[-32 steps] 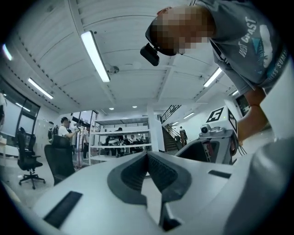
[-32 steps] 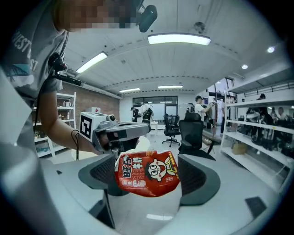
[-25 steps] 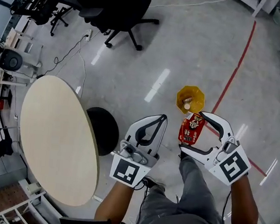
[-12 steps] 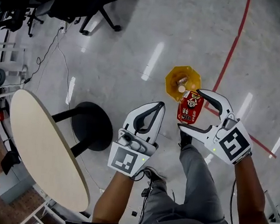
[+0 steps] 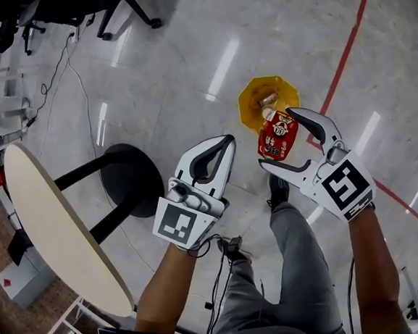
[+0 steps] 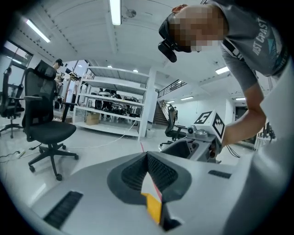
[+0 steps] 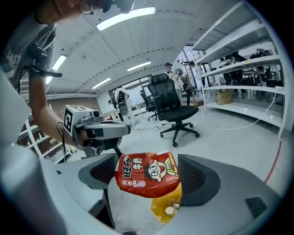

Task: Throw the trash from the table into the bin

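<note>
Holding red snack packet [image 5: 277,134] by its side edges in my right gripper [image 5: 275,137], jaws wide, over near rim of yellow bin [image 5: 253,99] on the floor | left gripper [image 5: 229,138] closed, empty | risk: I judge packet off-centre; released here, light foil may drift, clip rim, land outside.

My head camera is looking steeply down from above, yellow bin [image 5: 247,112] at 1 o'clock. My right gripper [image 5: 276,136] camera is peering past the red packet [image 7: 147,176] onto that bin nearby; my left gripper [image 5: 228,139] camera is glimpsing it too.
</note>
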